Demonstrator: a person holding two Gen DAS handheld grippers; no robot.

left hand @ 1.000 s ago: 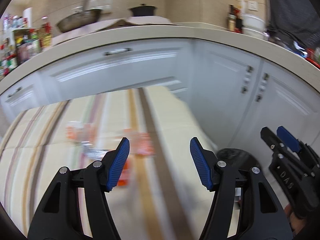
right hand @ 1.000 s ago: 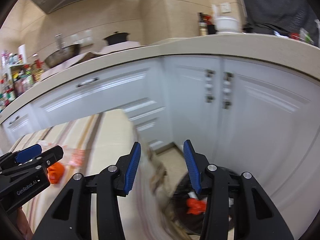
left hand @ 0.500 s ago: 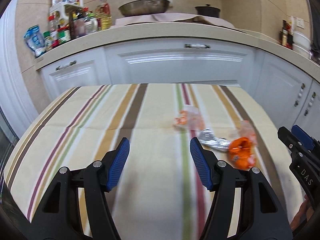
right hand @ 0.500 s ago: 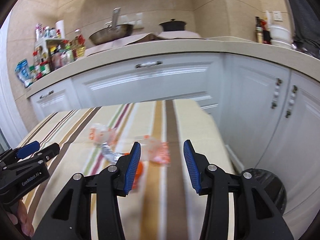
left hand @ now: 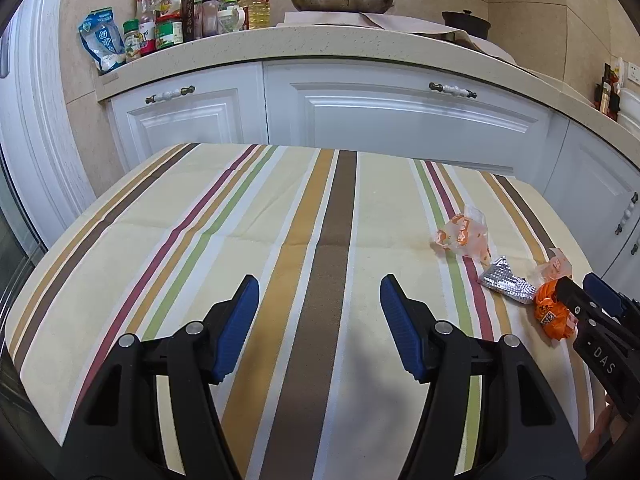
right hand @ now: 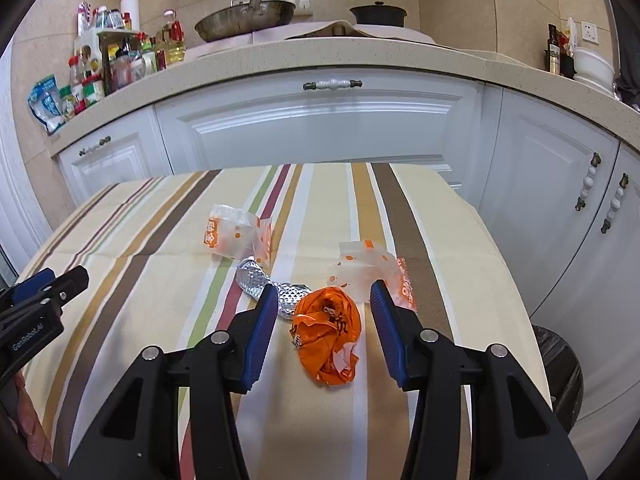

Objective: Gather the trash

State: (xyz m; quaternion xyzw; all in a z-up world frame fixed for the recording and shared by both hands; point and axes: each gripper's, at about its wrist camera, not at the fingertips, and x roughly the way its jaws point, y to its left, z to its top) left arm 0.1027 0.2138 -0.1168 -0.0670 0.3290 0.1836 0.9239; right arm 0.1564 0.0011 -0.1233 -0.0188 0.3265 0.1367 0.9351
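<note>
Only the right view shows its gripper [right hand: 323, 304] spread – jaws just widening – around the orange wrapper [right hand: 327, 334].

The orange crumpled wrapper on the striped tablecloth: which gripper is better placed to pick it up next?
The right gripper. Its open jaws, which have just been opening, already frame the orange crumpled wrapper. The left gripper points at bare striped tablecloth, away from the trash.
</note>
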